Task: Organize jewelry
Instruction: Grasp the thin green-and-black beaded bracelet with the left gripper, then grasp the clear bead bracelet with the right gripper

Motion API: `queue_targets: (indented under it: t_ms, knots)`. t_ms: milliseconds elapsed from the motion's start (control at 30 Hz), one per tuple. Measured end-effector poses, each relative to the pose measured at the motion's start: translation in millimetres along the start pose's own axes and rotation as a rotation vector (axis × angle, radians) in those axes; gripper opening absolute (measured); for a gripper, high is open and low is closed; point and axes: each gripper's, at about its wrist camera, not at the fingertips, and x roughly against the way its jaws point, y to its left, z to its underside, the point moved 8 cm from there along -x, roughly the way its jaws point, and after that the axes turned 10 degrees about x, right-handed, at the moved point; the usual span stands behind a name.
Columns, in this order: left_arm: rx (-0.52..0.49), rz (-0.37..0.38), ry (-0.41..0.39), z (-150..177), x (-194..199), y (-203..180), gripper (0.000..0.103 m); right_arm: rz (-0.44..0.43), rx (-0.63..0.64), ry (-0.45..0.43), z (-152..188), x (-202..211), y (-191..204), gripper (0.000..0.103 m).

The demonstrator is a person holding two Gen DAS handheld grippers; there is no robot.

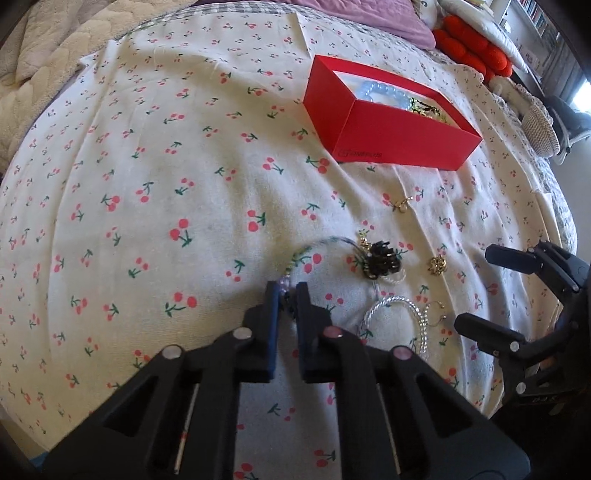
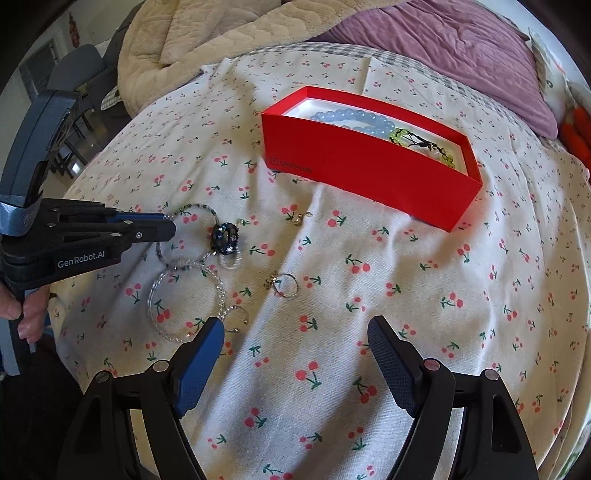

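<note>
My left gripper (image 1: 287, 290) is shut on a pale bead of a thin braided bracelet (image 1: 303, 253) that lies on the cherry-print sheet; in the right wrist view its fingers (image 2: 168, 229) meet at that loop (image 2: 195, 207). Beside it lie a black beaded piece (image 1: 380, 258), a clear twisted bangle (image 1: 419, 317), a gold charm (image 1: 437, 264) and a small gold earring (image 1: 402, 205). My right gripper (image 2: 295, 328) is open over bare sheet, near a thin ring with a charm (image 2: 272, 281). The red box (image 2: 362, 173) holds a blue bead bracelet (image 2: 354, 118) and a green-and-black one (image 2: 413, 138).
A beige quilted blanket (image 2: 221, 33) and a purple pillow (image 2: 443, 48) lie behind the box. Orange plush (image 1: 472, 48) sits at the far right. A person's hand (image 2: 26, 314) holds the left gripper's handle. The bed's edge drops off at the left.
</note>
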Motion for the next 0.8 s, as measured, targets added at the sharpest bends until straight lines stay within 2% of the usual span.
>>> queue_targets:
  t_ms: [300, 433, 567, 700, 800]
  knots:
    - [0.024, -0.071, -0.016, 7, 18, 33, 0.006, -0.058, 0.072, -0.049, -17, 4, 27, 0.078]
    - [0.038, -0.076, -0.011, 13, 22, 43, 0.006, -0.093, 0.131, -0.056, -23, 3, 46, 0.065]
    - [0.033, -0.077, -0.012, 18, 26, 49, 0.006, -0.131, 0.161, -0.022, -25, -9, 61, 0.05]
    - [0.033, -0.075, -0.008, 20, 27, 51, 0.006, -0.149, 0.148, 0.011, -25, -22, 64, 0.042]
    - [0.032, -0.072, -0.006, 22, 27, 52, 0.006, -0.157, 0.137, 0.029, -27, -30, 65, 0.039]
